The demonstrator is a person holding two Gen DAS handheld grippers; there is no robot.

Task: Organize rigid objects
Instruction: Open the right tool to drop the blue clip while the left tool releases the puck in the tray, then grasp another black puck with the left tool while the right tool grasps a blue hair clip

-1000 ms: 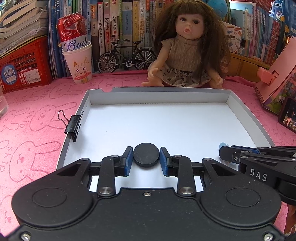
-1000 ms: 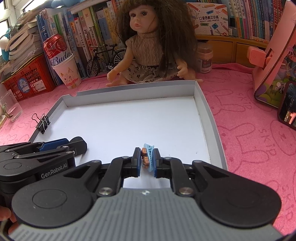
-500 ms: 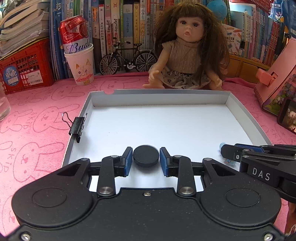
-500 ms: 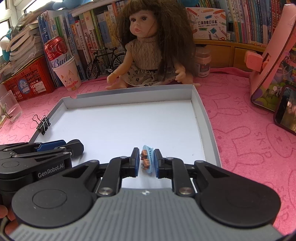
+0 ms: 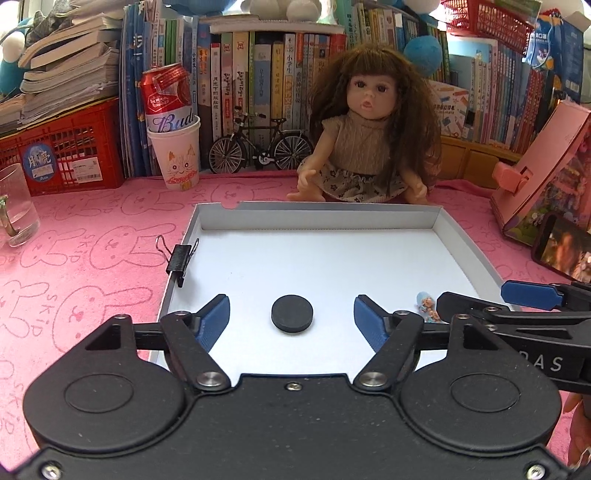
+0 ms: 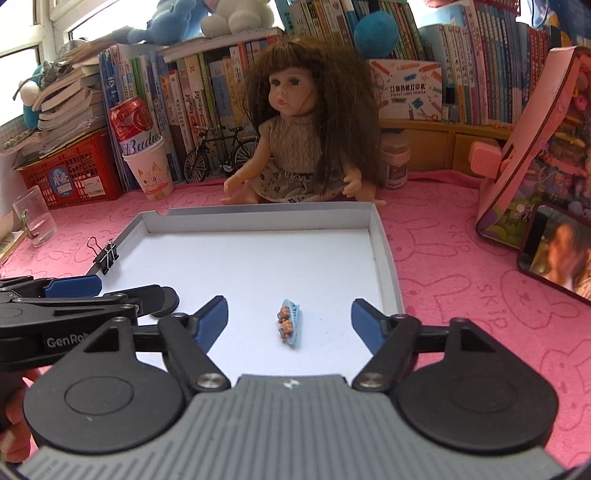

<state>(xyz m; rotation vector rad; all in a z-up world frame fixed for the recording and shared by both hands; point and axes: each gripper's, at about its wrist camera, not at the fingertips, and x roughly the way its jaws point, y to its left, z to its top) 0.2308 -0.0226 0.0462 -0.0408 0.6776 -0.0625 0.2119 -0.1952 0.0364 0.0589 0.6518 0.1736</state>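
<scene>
Your left gripper (image 5: 291, 319) had its jaws opening, the black disc (image 5: 292, 313) lying free between them on the floor of the white tray (image 5: 317, 213). Your right gripper (image 6: 289, 319) was opening too, clear of the small blue figurine clip (image 6: 289, 320), which lay flat in the tray near its right wall.

Bright, even daylight fills both views, entering from a window (image 6: 55, 33) at upper left of the right wrist view. Shadows fall soft and short. Fisheye distortion bends the bookshelves (image 5: 258, 74) at the edges; corners darken; focus holds sharp.
</scene>
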